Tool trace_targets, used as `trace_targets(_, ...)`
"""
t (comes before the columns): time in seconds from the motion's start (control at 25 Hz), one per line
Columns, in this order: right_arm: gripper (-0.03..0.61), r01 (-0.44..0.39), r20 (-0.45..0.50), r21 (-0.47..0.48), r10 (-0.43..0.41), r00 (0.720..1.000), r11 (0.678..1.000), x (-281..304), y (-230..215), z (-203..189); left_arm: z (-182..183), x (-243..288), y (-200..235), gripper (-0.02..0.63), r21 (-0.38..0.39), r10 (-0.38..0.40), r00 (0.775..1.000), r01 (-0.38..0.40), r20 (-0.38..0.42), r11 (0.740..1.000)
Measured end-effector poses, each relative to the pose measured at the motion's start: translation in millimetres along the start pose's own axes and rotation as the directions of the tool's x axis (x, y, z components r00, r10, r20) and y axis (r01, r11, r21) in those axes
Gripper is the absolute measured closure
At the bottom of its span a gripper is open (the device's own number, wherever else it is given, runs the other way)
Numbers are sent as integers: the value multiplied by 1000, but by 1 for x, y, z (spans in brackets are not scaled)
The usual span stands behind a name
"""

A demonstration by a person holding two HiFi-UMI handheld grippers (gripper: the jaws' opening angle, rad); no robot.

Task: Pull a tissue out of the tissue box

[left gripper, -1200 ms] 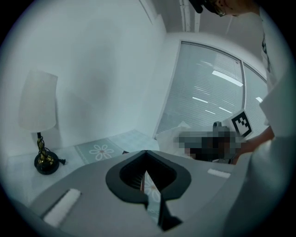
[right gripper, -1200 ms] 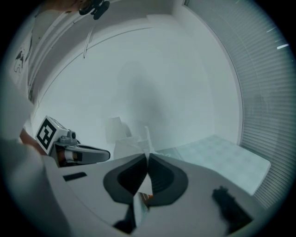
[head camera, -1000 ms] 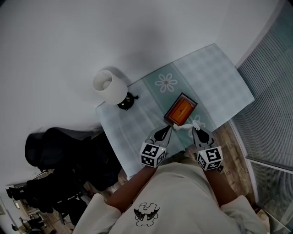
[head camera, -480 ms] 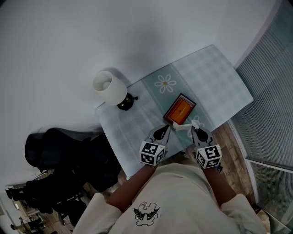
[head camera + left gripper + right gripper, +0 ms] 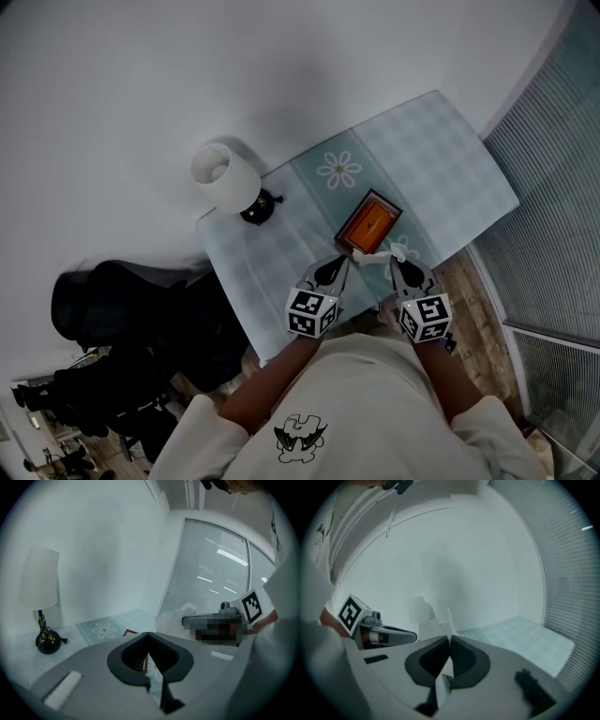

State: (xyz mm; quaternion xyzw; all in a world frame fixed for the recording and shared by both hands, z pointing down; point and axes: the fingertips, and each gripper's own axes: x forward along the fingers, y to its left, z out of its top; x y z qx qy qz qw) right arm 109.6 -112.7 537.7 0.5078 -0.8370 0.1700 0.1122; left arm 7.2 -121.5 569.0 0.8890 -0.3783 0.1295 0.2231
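Tissue box (image 5: 129, 633) mostly hidden behind left gripper (image 5: 149, 634) fingers (image 5: 117, 660), lamp (image 5: 225, 176) base partly under shade

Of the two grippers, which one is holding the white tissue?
The right gripper: its jaws are closed on the tissue coming out of the tissue box. The left gripper is closed too, but on nothing, near the box.

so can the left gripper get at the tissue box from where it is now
Probably yes. The left gripper sits just by the near corner of the tissue box with nothing between them, and the right gripper, shut on the tissue, is off to the other side.
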Motion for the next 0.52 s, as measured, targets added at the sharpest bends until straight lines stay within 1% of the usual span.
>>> trace_targets(0.52,566,27,-1,8,-27,1000,1000,-5,-8,-3,-3,7,-3,607,-5,-10,1000,10,-14,1000)
